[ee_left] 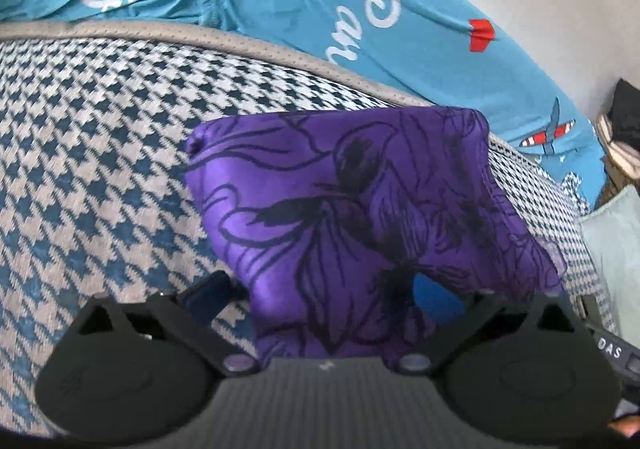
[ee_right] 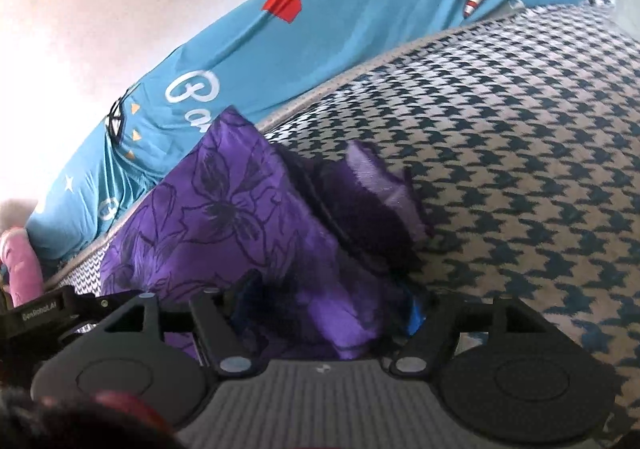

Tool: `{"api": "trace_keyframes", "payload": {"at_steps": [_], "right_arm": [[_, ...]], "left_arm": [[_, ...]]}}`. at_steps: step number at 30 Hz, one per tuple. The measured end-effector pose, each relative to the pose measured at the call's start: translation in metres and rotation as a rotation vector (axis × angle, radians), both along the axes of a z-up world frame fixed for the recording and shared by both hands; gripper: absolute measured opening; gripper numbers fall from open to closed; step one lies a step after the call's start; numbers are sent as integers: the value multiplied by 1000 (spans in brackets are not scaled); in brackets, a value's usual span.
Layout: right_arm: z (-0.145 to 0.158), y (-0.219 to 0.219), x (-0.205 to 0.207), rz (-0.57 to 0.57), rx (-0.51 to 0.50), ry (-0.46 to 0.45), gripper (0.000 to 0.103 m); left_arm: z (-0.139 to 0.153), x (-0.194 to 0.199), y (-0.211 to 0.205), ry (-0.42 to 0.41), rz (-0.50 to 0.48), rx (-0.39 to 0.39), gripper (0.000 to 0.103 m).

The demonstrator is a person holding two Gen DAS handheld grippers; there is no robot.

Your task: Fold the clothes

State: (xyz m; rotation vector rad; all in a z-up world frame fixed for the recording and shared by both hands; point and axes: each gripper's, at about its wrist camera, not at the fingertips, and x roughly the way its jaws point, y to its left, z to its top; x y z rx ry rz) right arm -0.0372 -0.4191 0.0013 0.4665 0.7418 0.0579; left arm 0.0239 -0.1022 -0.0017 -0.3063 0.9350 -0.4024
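Observation:
A purple garment (ee_left: 340, 189) with dark flower outlines lies folded into a thick square on a houndstooth blanket (ee_left: 100, 149). My left gripper (ee_left: 326, 289) is open: the garment's near edge lies between its fingers and drapes over the right one, while the left fingertip (ee_left: 212, 289) stands clear of the cloth. In the right wrist view the purple garment (ee_right: 240, 217) is a layered bundle with a paler inner layer showing. My right gripper (ee_right: 332, 301) is narrowed onto its near end, and cloth fills the gap between the fingers.
A teal sheet (ee_left: 280, 9) printed with white lettering and red aeroplanes runs behind the blanket against a pale wall; it shows again as the teal sheet (ee_right: 320, 37). The houndstooth blanket (ee_right: 520, 169) spreads wide to the right. A pink object (ee_right: 20, 261) sits at far left.

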Motion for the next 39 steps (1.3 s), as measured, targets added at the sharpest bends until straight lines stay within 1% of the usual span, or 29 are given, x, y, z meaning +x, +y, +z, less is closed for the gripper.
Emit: {"api": "trace_keyframes", "payload": {"at_steps": [1, 2, 3, 5, 7, 8, 9, 10, 12, 14, 20, 23, 33, 35, 39], "right_arm": [[-1, 2, 2, 9, 7, -2, 43], [-1, 4, 4, 12, 14, -1, 38], [-1, 6, 6, 9, 9, -1, 32], [3, 12, 7, 13, -27, -7, 26], [8, 17, 6, 23, -64, -20, 23], [11, 19, 5, 28, -82, -30, 23], [14, 22, 4, 34, -103, -43, 22], [18, 24, 2, 40, -126, -56, 22], [26, 30, -2, 54, -163, -86, 21], [35, 36, -5, 68, -184, -114, 21], [60, 53, -14, 127, -210, -185, 21], [67, 62, -14, 149, -209, -200, 21], [85, 101, -13, 230, -184, -235, 21], [85, 108, -13, 244, -182, -241, 21], [83, 123, -11, 277, -179, -251, 21]], "left_arm": [[0, 0, -2, -8, -11, -3, 92], [1, -1, -5, -14, -18, -3, 89], [2, -1, -8, -20, -25, -2, 82], [5, -3, -11, -42, -25, 10, 69], [11, -8, -12, -75, -16, 34, 53], [14, -10, -13, -95, -14, 50, 51], [17, -13, -14, -116, -16, 70, 45], [20, -15, -16, -137, -19, 91, 41], [26, -21, -21, -177, -25, 134, 38], [32, -25, -25, -208, -23, 163, 36], [46, -29, -20, -249, 22, 209, 34], [53, -31, -10, -247, 44, 212, 34], [71, -47, 25, -255, 126, 269, 34], [74, -50, 33, -257, 137, 276, 34], [71, -55, 49, -249, 154, 293, 34]]}}
